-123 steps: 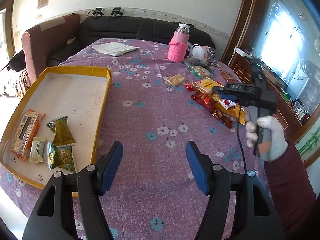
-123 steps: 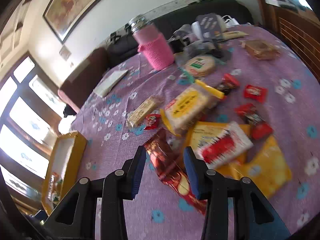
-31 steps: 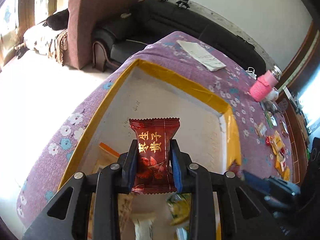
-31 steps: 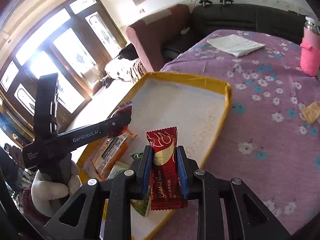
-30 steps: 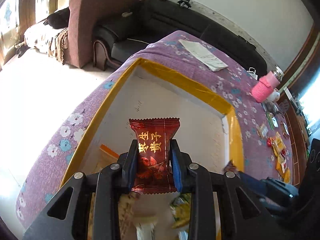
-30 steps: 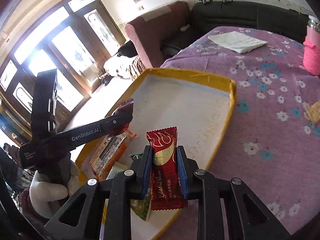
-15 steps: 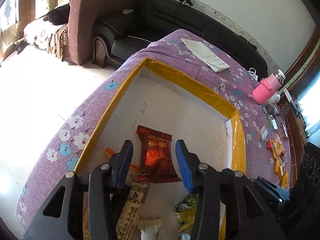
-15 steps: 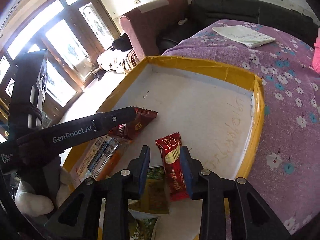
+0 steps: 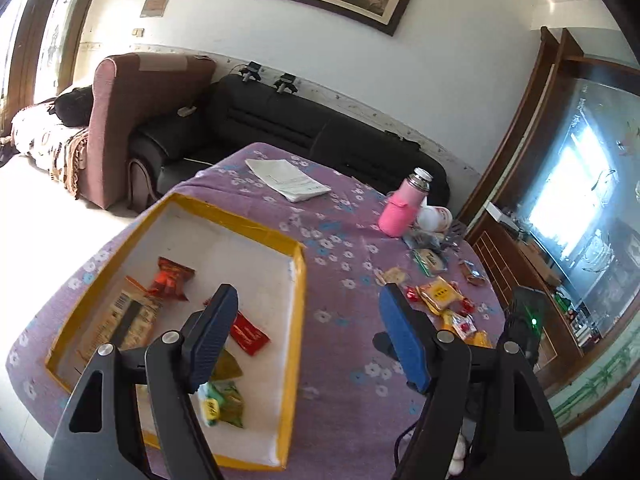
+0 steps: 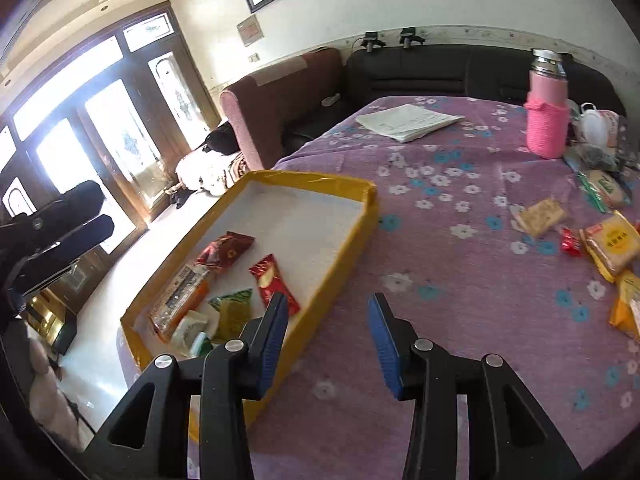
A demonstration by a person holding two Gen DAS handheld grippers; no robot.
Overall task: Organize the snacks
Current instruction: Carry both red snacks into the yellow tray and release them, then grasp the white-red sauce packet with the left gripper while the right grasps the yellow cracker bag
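Both grippers empty: left gripper (image 9: 308, 336) and right gripper (image 10: 328, 340), jaws spread wide, poised above the tabletop (image 10: 460, 280). Near: yellow-rimmed tray (image 10: 362, 216) holding a handful of snacks, among them a red wrapper (image 10: 274, 282) and a dark red packet (image 10: 226, 250). Farther: loose snacks (image 9: 440, 294) scattered short of the pink flask (image 9: 402, 216), not yet sorted. Judged partly done.

Black frames, blue ribbed fingers (image 9: 212, 332)
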